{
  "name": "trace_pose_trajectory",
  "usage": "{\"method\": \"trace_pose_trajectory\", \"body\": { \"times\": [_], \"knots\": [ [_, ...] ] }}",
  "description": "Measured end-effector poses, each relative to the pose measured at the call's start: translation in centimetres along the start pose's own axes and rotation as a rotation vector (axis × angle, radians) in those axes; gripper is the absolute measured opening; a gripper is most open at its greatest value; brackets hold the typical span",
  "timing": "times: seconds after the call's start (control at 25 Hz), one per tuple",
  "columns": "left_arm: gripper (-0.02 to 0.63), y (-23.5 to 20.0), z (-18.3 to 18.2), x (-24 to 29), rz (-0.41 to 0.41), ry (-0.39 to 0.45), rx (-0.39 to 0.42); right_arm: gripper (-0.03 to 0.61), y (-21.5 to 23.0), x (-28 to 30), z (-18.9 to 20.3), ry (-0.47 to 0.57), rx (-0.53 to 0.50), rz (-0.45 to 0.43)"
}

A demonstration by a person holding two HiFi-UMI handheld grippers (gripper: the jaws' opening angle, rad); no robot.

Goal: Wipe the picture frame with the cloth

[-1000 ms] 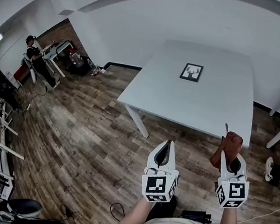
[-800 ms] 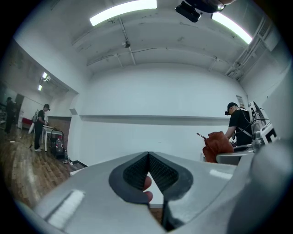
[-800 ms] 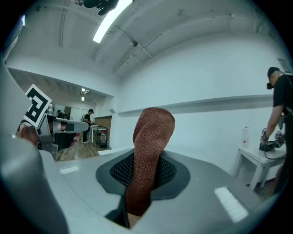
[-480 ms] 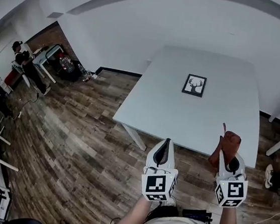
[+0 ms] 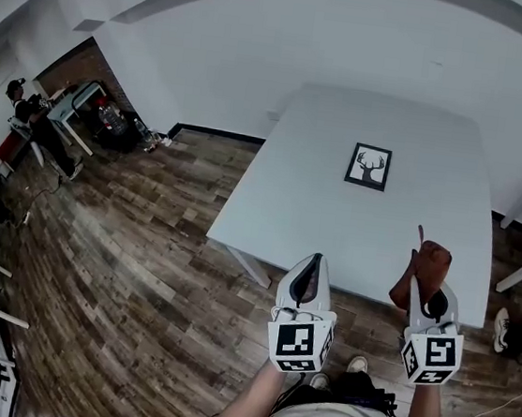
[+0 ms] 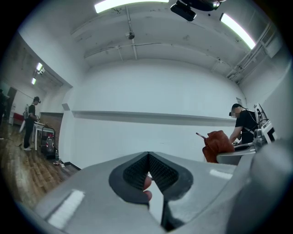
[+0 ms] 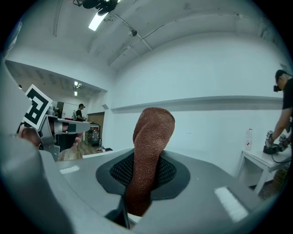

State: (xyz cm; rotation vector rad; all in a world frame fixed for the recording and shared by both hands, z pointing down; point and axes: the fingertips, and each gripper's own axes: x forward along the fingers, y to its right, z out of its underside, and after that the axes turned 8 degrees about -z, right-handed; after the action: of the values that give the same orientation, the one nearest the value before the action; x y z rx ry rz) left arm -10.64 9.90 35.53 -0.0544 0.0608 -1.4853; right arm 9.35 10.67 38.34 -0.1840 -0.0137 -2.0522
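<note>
- Head view: the black rectangular picture frame (image 5: 368,166) with its stag print lies flat on the white table (image 5: 281,196), well apart from both grippers.
- Left gripper view: the left gripper (image 6: 149,155) has its jaws pressed together, empty.
- Right gripper view: the right gripper (image 7: 143,161) is clamped on the rust-brown knitted cloth (image 7: 149,137), which stands upward.

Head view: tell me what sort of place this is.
Probably a workshop or lab space rather than a home: a white table holding only a picture frame, plain white walls, and a person at cluttered workbenches across the wood floor.
</note>
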Motion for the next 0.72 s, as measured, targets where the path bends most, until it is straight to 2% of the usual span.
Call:
{"method": "trace_pose_trajectory", "body": {
  "times": [0.4,0.72],
  "knots": [
    [0.0,-1.1,0.8,5.6,-0.012,0.009,0.019,0.101,1.9,5.9,0.3,0.003,0.001,-0.017],
    [0.0,-0.7,1.7,13.5,-0.021,-0.004,0.061,0.101,6.8,12.9,0.7,-0.005,0.019,-0.02]
  ]
}}
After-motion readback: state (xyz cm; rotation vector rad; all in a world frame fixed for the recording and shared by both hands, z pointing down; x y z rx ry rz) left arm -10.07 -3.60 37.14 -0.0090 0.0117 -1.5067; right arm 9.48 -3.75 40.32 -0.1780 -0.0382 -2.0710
